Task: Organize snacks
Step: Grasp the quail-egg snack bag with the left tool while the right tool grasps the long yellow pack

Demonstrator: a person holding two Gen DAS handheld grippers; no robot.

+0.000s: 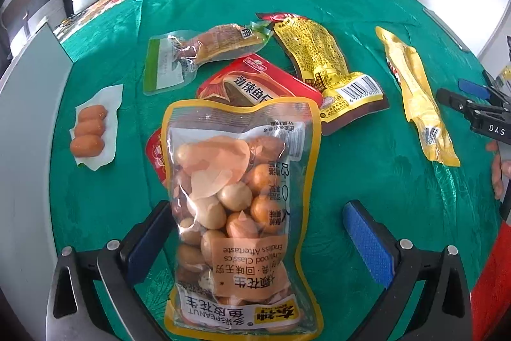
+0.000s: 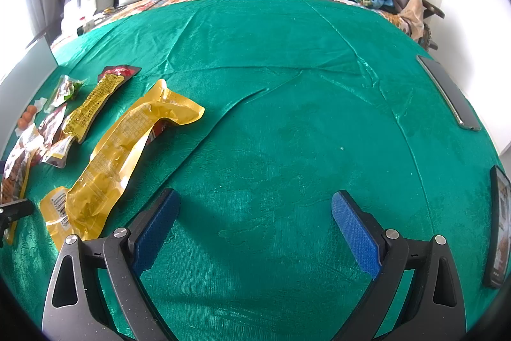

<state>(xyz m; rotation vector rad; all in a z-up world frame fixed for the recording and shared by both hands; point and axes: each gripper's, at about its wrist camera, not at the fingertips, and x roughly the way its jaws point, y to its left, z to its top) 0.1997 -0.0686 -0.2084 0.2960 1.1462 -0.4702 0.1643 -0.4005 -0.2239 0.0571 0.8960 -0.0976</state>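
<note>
Green cloth (image 2: pixel 287 104): a shiny, wrinkled spread is seen across both views, with every snack lying on it.
Peanut bag (image 1: pixel 242 213): a clear pouch edged in yellow is shown at lower centre of the left wrist view, between the fingers of the left gripper (image 1: pixel 258 242); its left edge lies against the left finger, while a gap is left to the blue pad on the right.
Left tongs: spread wide, nothing pinched.
Red packet (image 1: pixel 255 82): partly covered by the far end of the peanut bag.
Yellow-and-brown packet (image 1: pixel 322 63): placed right of centre, just beside the red packet.
Clear sausage pack (image 1: pixel 204 53): found upper left of centre.
Small sausages (image 1: pixel 89 130): three in a clear wrapper at the left edge.
Long yellow packet (image 2: pixel 121 155): laid at lower left of the right wrist view, its near end just beside the left finger.
Right gripper (image 2: pixel 255 232): spread apart over bare cloth, empty.
Dark flat devices (image 2: pixel 450 91): two are seen along the right edge.
</note>
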